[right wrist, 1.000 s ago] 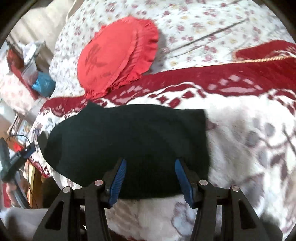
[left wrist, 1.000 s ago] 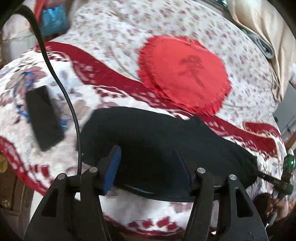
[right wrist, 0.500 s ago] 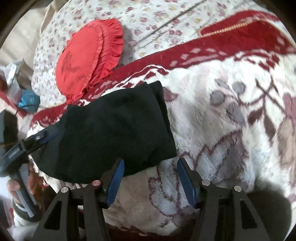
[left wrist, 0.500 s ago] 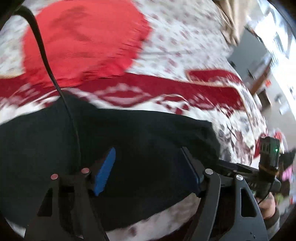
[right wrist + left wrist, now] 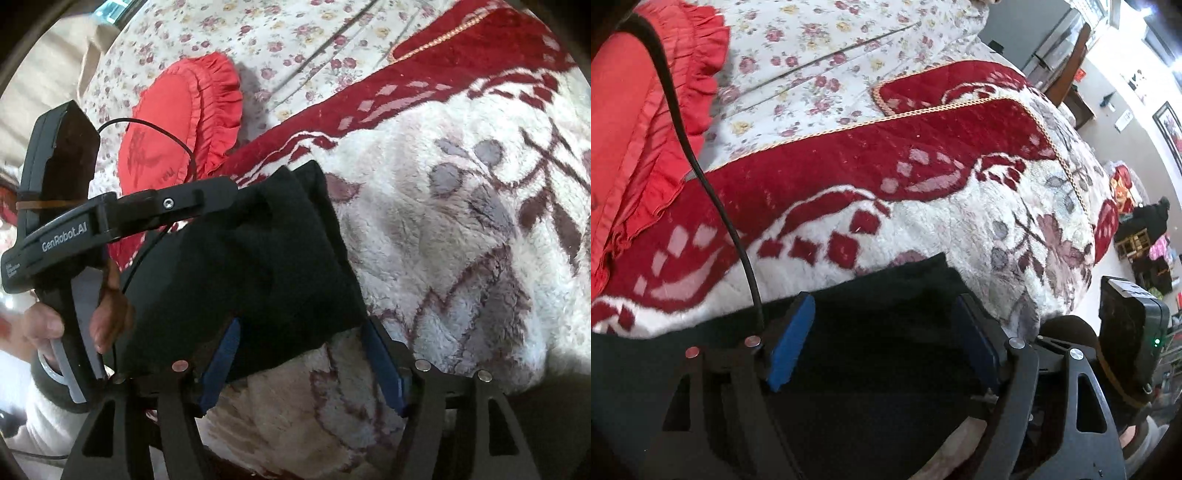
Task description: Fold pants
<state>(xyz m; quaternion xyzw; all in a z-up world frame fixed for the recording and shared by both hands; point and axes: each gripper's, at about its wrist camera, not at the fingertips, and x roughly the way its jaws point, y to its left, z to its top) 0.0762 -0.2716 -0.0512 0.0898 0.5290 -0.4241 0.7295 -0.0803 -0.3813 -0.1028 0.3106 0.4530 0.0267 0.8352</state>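
The black pants (image 5: 240, 258) lie bunched in a short, thick bundle on the plush red-and-white blanket (image 5: 443, 229). My right gripper (image 5: 303, 354) hovers at the bundle's near corner. Its jaws are opening, and the cloth edge lies between the blue pads (image 5: 221, 358) without being pressed. My left gripper (image 5: 882, 332) is over the pants (image 5: 886, 288), jaws opening wide, with dark cloth under and between its pads (image 5: 790, 343) but not pinched. From the right wrist view the left gripper (image 5: 221, 195) reaches over the bundle from the left, held by a hand (image 5: 107, 314).
A red frilled cushion (image 5: 177, 140) rests on the floral quilt (image 5: 295, 44) behind the pants. A black cable (image 5: 713, 192) hangs across the left wrist view. The bed's far edge drops to a room with furniture (image 5: 1137, 240) at the right.
My left gripper swept right along the pants to the right gripper's end, and its jaws widened. The pants went from a long flat strip to a short bundle. The right gripper rolled slightly and opened a little.
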